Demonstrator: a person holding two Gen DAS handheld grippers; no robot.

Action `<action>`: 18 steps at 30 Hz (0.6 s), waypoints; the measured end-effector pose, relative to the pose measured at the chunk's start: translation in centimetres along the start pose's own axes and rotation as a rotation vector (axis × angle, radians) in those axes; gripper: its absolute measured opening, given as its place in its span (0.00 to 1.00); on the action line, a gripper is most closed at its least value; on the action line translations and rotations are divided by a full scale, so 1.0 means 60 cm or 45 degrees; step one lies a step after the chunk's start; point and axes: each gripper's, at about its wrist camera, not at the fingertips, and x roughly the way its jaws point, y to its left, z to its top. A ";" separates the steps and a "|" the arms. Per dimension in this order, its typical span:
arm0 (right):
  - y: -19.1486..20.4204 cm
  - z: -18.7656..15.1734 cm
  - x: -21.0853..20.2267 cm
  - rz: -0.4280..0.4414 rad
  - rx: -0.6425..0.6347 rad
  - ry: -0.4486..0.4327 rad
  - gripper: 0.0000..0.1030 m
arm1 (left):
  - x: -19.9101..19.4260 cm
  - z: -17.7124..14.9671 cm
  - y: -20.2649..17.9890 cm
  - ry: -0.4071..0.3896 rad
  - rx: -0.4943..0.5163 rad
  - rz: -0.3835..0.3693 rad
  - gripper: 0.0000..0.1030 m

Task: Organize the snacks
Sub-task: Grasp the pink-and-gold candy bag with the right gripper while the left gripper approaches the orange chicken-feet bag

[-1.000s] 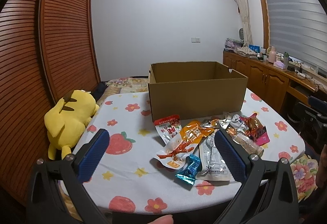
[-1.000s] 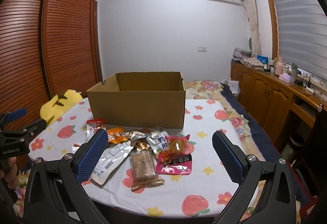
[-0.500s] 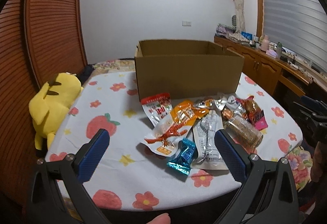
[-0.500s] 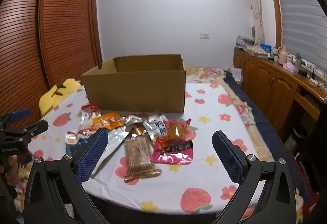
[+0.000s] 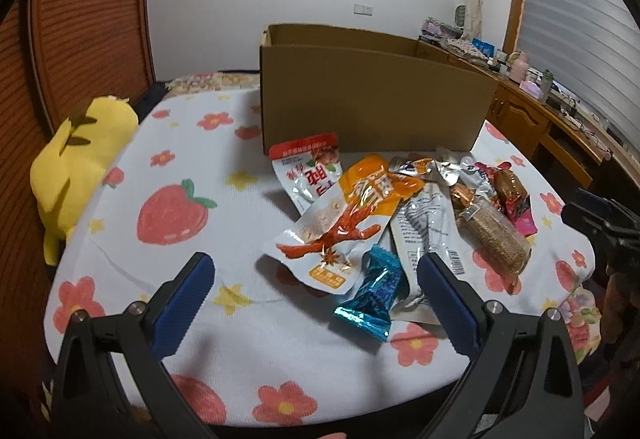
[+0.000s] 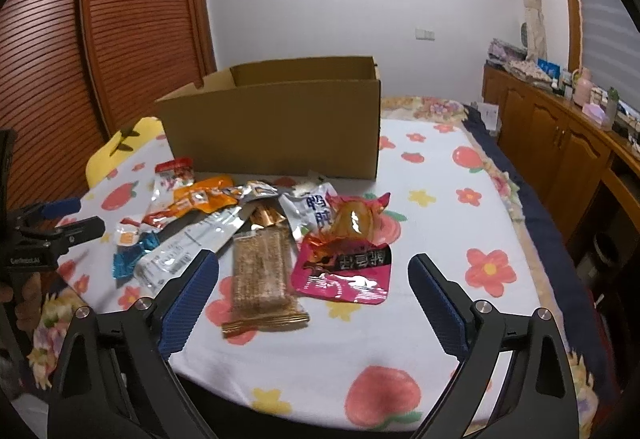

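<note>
A heap of snack packets lies on the flowered tablecloth (image 5: pixel 168 167) in front of an open cardboard box (image 5: pixel 372 99). In the left wrist view my left gripper (image 5: pixel 314 271) hangs open above the near side of the heap, over a white and orange chicken-foot packet (image 5: pixel 340 227) and a blue foil candy (image 5: pixel 374 293). In the right wrist view my right gripper (image 6: pixel 312 275) is wide, its jaws closing, with nothing pressed between them. Below it lie a brown grain bar (image 6: pixel 260 275) and a pink packet (image 6: pixel 348 267). The same cardboard box (image 6: pixel 280 123) stands behind.
A yellow plush toy (image 5: pixel 80 159) lies at the table's left edge. Wooden slatted doors (image 6: pixel 120 19) stand to the left, and a wooden cabinet (image 6: pixel 560 143) with small items runs along the right wall. The left gripper's body (image 6: pixel 44 235) shows at the left of the right wrist view.
Both grippers have sunk and tilted downward toward the snack heap, so the packets look larger and nearer. The right gripper's fingers stand slightly closer together.
</note>
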 end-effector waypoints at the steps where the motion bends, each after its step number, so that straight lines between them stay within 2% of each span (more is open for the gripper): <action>1: -0.005 0.003 0.007 0.006 0.004 0.010 0.92 | 0.003 -0.003 0.002 0.009 -0.008 0.000 0.98; 6: -0.027 0.022 0.049 0.013 0.001 0.067 0.87 | 0.018 -0.008 0.011 0.039 -0.028 -0.001 0.98; 13: -0.054 0.045 0.120 0.041 0.070 0.189 0.69 | 0.031 -0.015 0.021 0.082 -0.079 -0.035 0.98; 18: -0.074 0.053 0.154 0.059 0.125 0.264 0.63 | 0.040 -0.014 0.023 0.113 -0.125 -0.064 0.98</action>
